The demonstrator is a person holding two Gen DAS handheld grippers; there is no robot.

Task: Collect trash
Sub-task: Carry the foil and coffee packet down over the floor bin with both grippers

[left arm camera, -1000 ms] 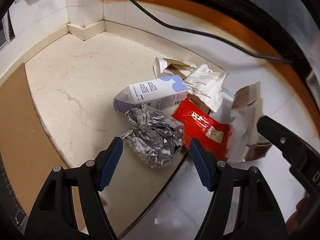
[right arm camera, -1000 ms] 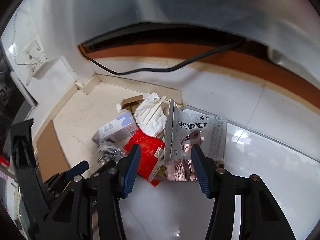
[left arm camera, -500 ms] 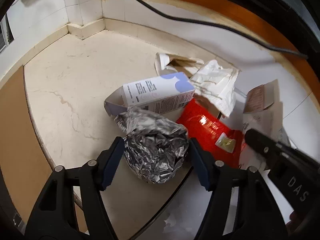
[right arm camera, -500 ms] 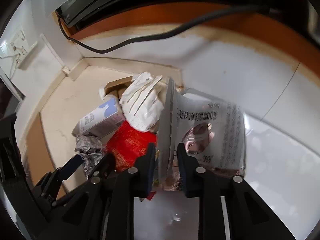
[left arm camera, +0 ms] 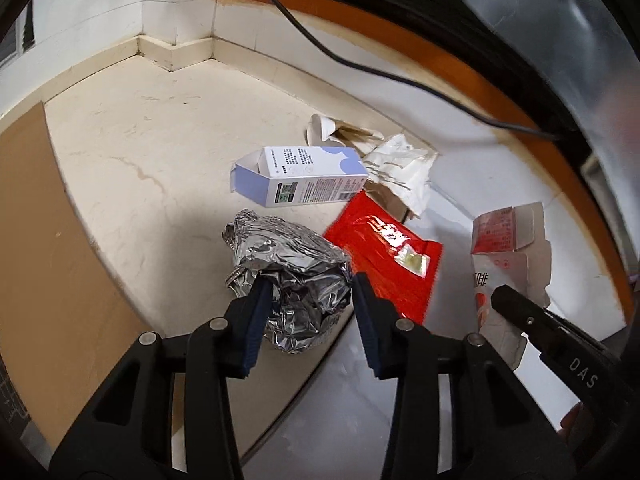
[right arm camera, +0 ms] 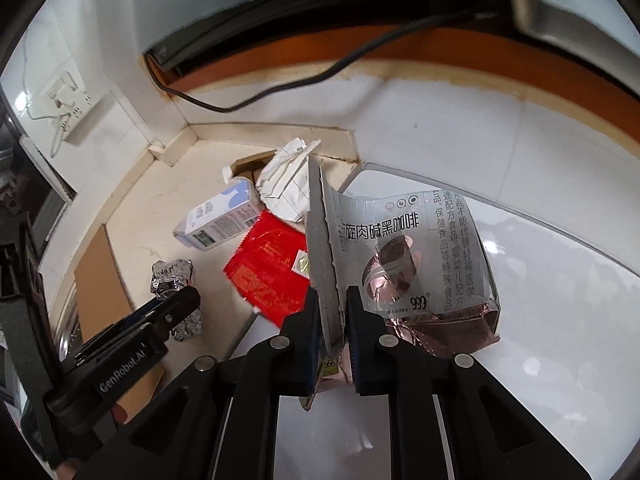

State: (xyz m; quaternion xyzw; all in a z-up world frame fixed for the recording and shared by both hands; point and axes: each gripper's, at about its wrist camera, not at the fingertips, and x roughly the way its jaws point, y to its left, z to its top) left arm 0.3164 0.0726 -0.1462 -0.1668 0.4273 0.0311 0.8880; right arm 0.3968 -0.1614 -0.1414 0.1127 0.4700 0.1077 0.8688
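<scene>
A crumpled foil ball lies on the cream counter, and my left gripper is closing on it, both blue pads pressing its sides. The foil ball also shows in the right wrist view behind the left gripper's fingers. My right gripper is closing too, its pads clamped on the grey cardboard edge of a flattened coffee box that stands on its edge. That box appears at the right of the left wrist view. A red sachet, a blue-and-white carton and crumpled white paper lie between.
A black cable hangs along the back wall under an orange-brown ledge. A brown board borders the counter on the left. A glossy white surface lies under the coffee box. A wall socket is at the far left.
The left jaws have come forward around the foil ball and narrowed onto it. The right jaws, wide a second ago, have closed on the coffee box's edge.
</scene>
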